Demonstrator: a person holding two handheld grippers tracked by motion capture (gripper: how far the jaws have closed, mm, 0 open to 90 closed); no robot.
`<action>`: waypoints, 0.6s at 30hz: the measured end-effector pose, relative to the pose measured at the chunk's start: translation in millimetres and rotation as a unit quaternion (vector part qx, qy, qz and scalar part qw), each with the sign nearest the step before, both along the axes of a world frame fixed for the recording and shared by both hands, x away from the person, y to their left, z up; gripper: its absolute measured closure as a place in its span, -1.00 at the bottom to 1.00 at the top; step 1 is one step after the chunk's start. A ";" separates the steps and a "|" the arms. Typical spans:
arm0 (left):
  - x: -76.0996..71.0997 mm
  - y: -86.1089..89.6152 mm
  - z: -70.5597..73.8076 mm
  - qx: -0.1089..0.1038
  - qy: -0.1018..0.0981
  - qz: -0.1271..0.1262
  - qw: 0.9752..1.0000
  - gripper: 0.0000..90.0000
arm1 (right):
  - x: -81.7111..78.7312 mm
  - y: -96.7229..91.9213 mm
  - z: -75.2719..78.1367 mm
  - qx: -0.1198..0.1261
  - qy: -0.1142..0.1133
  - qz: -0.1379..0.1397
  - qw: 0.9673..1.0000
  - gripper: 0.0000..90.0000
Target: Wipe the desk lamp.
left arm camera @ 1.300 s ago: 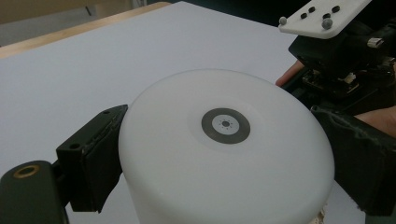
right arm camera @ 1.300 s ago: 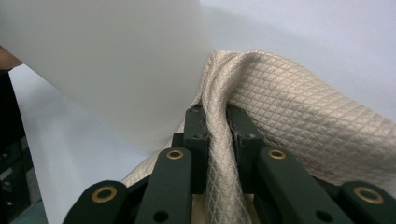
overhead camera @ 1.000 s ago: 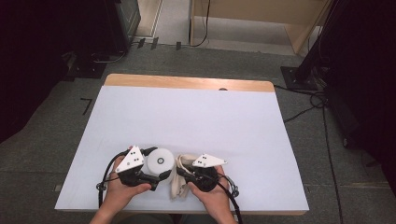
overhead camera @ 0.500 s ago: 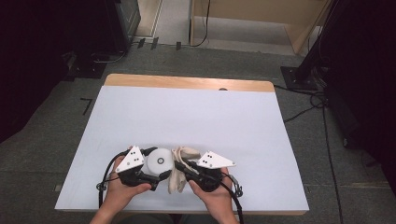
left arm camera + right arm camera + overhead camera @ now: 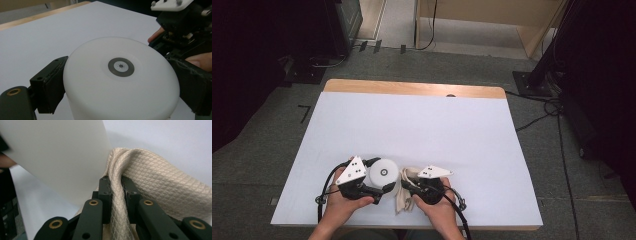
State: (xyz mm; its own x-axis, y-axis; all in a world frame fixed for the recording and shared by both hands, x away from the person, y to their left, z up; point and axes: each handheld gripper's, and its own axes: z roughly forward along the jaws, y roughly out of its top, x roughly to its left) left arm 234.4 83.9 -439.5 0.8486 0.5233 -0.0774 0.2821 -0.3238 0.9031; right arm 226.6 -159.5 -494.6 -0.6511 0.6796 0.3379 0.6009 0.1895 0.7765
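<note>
A white round container (image 5: 383,173) with a grey ring at the centre of its flat face (image 5: 121,66) sits near the table's front edge. My left gripper (image 5: 374,187) is shut on it, one black jaw on each side of its wall, as the left gripper view shows. A beige quilted cloth (image 5: 404,192) lies just right of the container. My right gripper (image 5: 408,186) is shut on a bunched fold of this cloth (image 5: 119,195), which presses against the container's white wall (image 5: 57,155).
The white table top (image 5: 422,130) stretches far ahead of both hands, with a wooden strip (image 5: 412,89) along its far edge. Grey floor, cables and dark stands surround the table.
My right gripper has shifted the cloth leftward against the container. The left gripper and container stay almost in place.
</note>
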 end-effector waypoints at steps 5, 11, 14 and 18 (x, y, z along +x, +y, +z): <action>-0.1 -0.1 -0.1 0.000 0.000 0.000 1.000 -0.82 | 2.1 0.3 -8.1 -0.003 0.016 0.000 1.000 0.78; -0.1 0.0 -0.1 0.000 0.000 0.000 1.000 -0.82 | -1.3 0.4 3.4 -0.003 -0.006 -0.001 1.000 0.80; 0.1 0.0 -0.3 -0.002 0.001 0.000 1.000 -0.82 | -4.5 -2.4 20.4 0.019 -0.031 0.001 0.999 0.80; 0.0 0.2 -0.5 -0.002 0.002 0.000 1.000 -0.82 | -12.6 -5.0 47.0 0.045 -0.077 0.001 0.996 0.81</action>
